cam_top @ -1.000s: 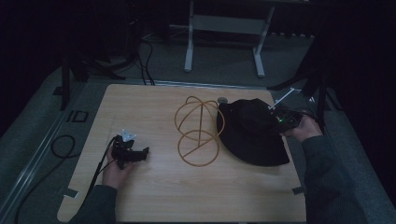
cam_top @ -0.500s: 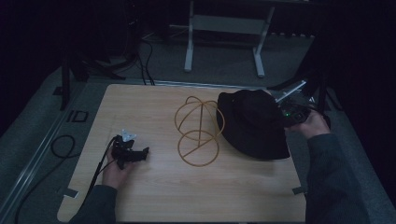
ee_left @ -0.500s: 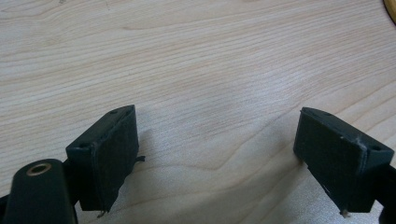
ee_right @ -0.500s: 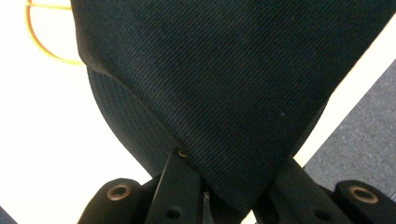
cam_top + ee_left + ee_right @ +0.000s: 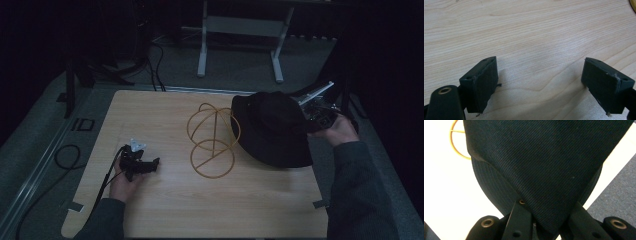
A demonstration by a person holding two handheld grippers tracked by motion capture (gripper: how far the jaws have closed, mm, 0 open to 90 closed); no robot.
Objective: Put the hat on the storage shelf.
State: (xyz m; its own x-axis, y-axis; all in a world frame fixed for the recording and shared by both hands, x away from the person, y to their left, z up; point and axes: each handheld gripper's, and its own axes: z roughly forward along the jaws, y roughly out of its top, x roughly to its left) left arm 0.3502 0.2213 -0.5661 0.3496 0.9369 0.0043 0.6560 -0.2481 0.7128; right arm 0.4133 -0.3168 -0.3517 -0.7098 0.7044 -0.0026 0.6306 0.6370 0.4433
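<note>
A black bucket hat [image 5: 272, 127] hangs lifted at the right side of the wooden table [image 5: 165, 210], its far edge raised. My right gripper [image 5: 311, 119] is shut on the hat's brim; in the right gripper view the dark fabric [image 5: 544, 165] is pinched between the jaws. A yellow wire stand [image 5: 212, 140] of rings on a round base stands at the table's middle, just left of the hat; a piece of its ring [image 5: 456, 143] shows past the hat. My left gripper [image 5: 150, 165] rests on the table at the left, open, with bare wood between its fingers [image 5: 480, 85].
A cable [image 5: 70, 155] loops off the table's left edge onto the grey floor. A white metal frame [image 5: 240, 30] stands on the floor beyond the table's far edge. Black tape marks [image 5: 82, 124] sit near the left edge.
My right gripper has risen with the hat's brim, lifting the hat's right side higher off the table. The left gripper has stayed where it was.
</note>
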